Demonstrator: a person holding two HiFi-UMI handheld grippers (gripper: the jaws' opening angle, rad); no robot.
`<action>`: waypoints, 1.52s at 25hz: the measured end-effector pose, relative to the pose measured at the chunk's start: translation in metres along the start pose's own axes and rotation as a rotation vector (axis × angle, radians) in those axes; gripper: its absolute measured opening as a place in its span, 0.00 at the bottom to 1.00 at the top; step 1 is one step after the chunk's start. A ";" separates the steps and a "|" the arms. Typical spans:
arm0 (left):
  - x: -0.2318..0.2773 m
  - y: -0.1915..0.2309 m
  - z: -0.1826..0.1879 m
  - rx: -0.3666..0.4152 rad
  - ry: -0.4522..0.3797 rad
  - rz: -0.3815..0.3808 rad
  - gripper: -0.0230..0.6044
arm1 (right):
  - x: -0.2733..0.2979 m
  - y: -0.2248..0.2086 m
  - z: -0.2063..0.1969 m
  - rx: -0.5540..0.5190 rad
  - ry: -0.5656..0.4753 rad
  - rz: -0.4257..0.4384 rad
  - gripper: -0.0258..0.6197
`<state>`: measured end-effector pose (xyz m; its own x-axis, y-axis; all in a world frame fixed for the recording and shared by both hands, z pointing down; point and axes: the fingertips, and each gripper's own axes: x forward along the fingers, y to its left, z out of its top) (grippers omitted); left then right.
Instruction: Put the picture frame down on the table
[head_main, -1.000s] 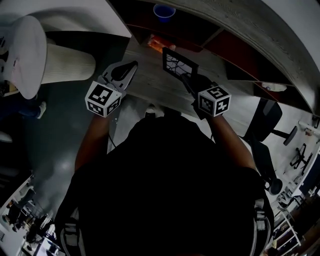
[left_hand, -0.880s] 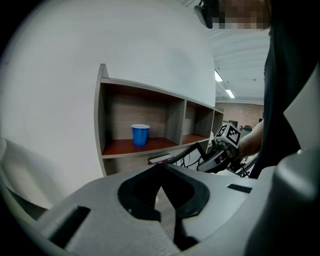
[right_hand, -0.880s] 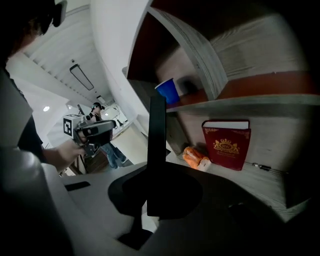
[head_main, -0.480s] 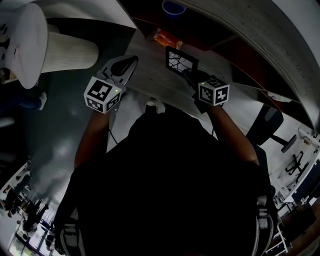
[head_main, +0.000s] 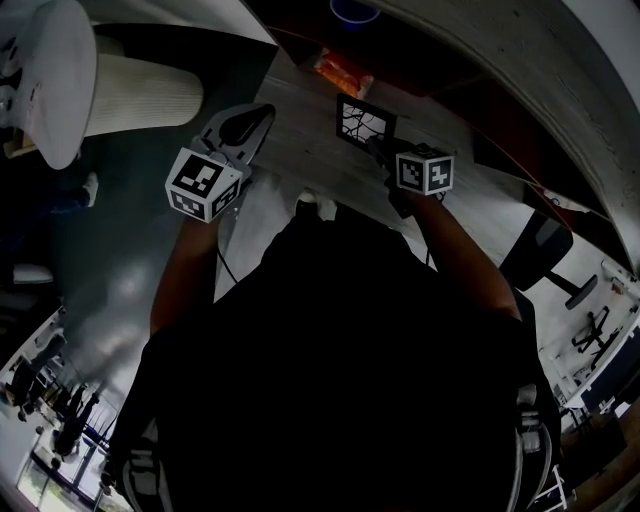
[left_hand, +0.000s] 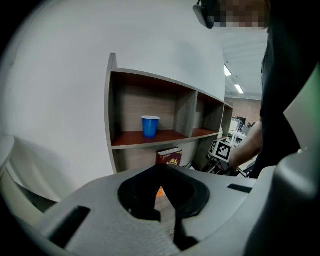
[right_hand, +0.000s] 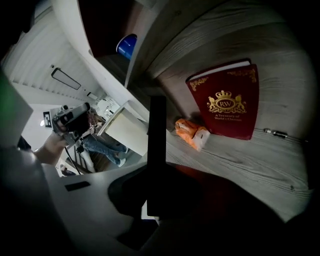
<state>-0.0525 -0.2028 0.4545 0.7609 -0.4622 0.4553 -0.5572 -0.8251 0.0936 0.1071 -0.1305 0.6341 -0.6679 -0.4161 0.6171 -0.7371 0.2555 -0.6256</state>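
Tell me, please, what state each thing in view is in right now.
right gripper, shut on the picture frame.
picture frame, held by its edge; contact with the table unclear.
left gripper, shut, empty.
blue cup, upright on the shelf.
red book, closed.
orange packet, lying on the table.

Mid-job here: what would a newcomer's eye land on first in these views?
The black picture frame, gripped in the right tool over the wooden table. Behind it, a red book with a gold crest and an orange packet sit at the table's back; a blue cup stands on the shelf above.
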 end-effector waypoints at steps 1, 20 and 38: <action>0.001 0.000 -0.001 -0.002 0.004 0.000 0.06 | 0.003 -0.004 -0.003 0.012 0.006 -0.003 0.07; 0.001 0.008 -0.014 -0.037 0.041 0.024 0.06 | 0.064 -0.057 -0.055 0.172 0.128 -0.056 0.07; 0.022 -0.005 -0.018 -0.029 0.066 -0.037 0.06 | 0.072 -0.071 -0.056 0.197 0.109 -0.068 0.07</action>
<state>-0.0388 -0.2026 0.4797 0.7584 -0.4083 0.5081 -0.5389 -0.8312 0.1364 0.1057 -0.1296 0.7503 -0.6322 -0.3267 0.7026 -0.7540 0.0504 -0.6550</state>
